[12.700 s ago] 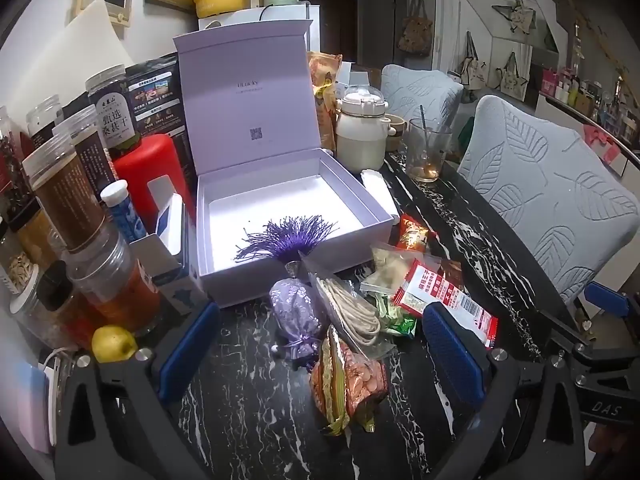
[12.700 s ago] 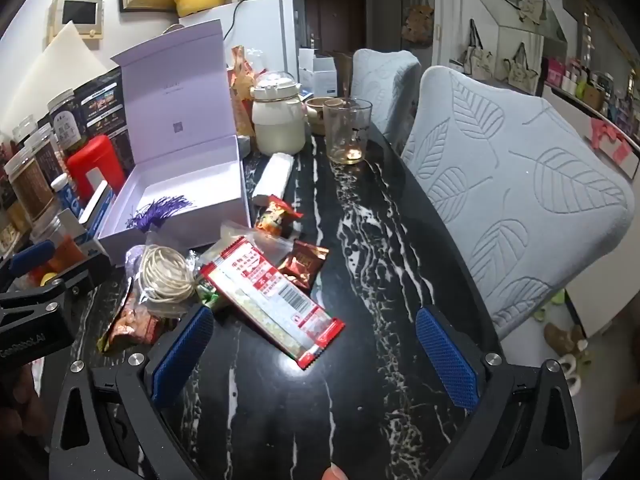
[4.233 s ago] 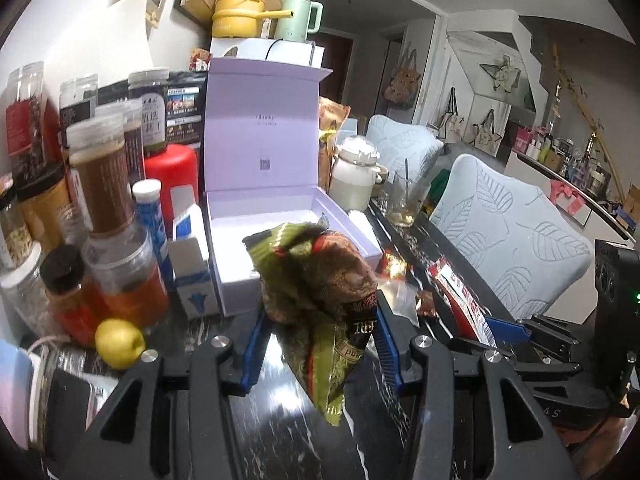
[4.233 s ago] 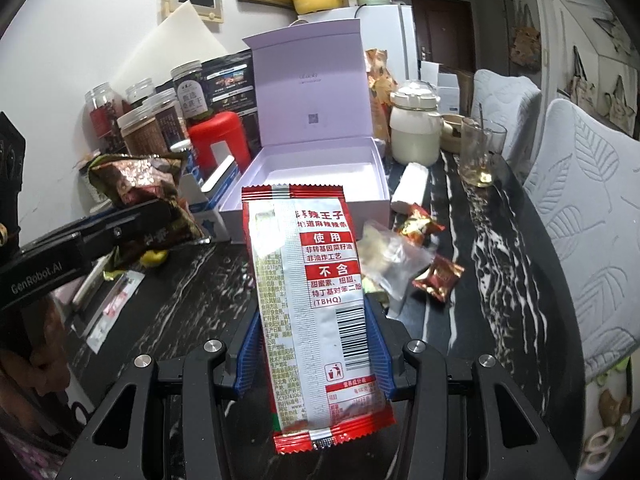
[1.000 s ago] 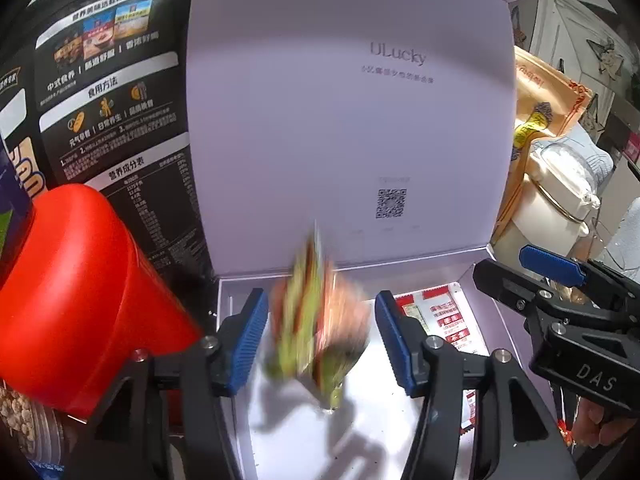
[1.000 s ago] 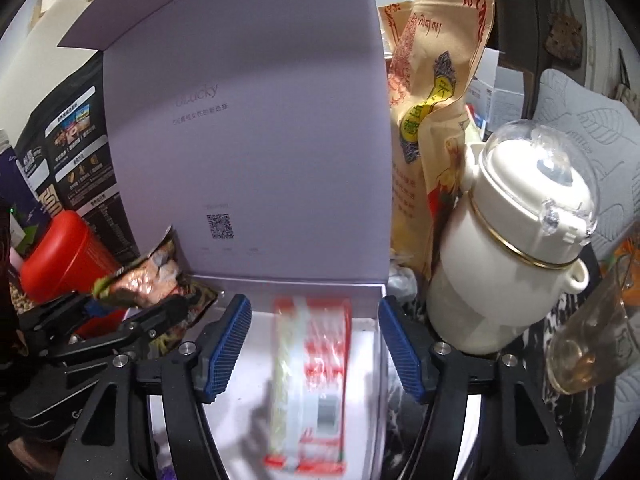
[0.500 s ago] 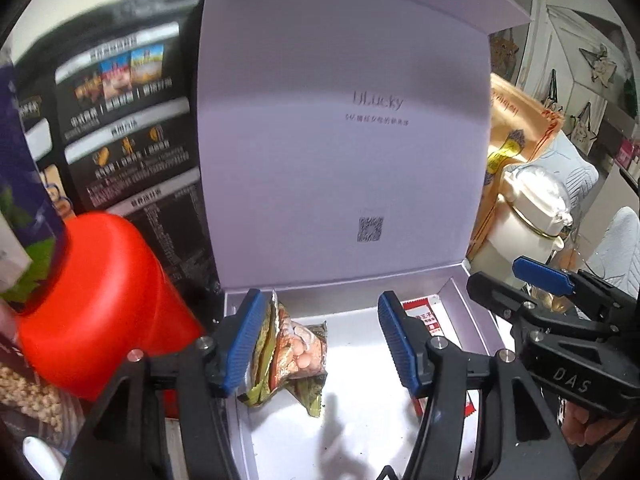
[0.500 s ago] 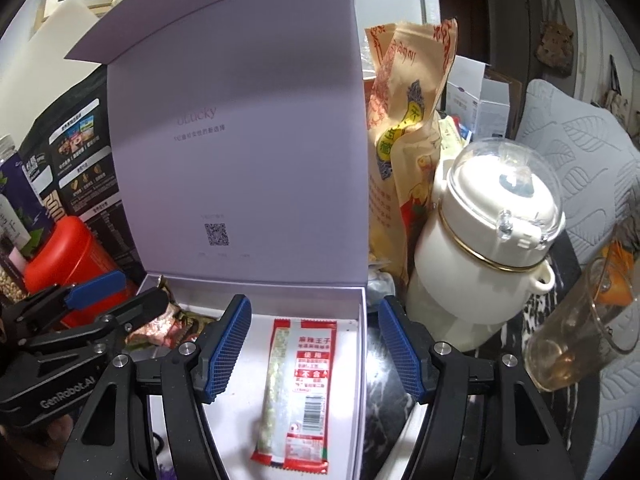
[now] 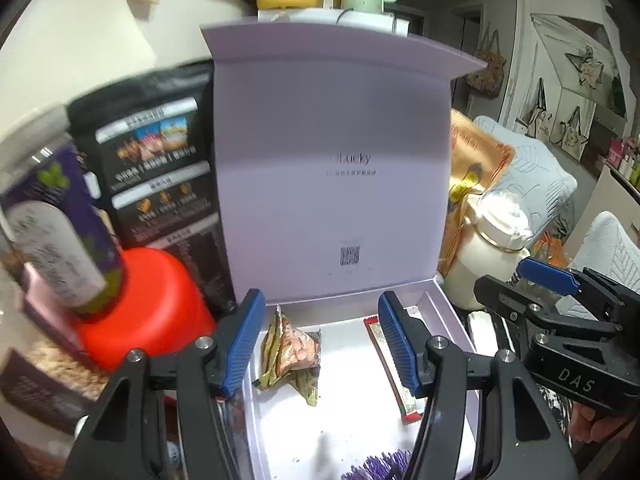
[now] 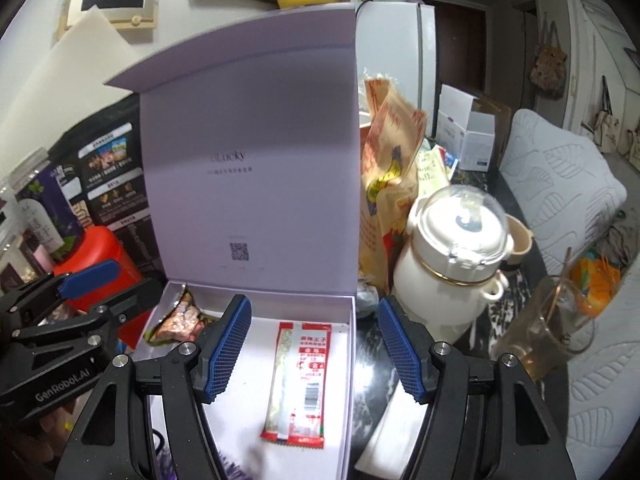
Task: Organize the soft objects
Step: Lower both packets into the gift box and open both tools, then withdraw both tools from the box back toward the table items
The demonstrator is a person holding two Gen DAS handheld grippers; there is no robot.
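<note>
Packets are seen lying inside the lavender box; the red strip packet lies lengthwise along the box's right side, below and between the spread, empty jaws of the right gripper; the crumpled nut bag rests at the far left corner, beneath the left gripper, likewise spread and empty.

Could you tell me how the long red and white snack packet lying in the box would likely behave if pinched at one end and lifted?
The long red and white plastic snack packet lies flat and thin in the lavender cardboard box, so it is probably light. Its glossy film looks slippery. Pinched at one end, it would likely droop.
</note>
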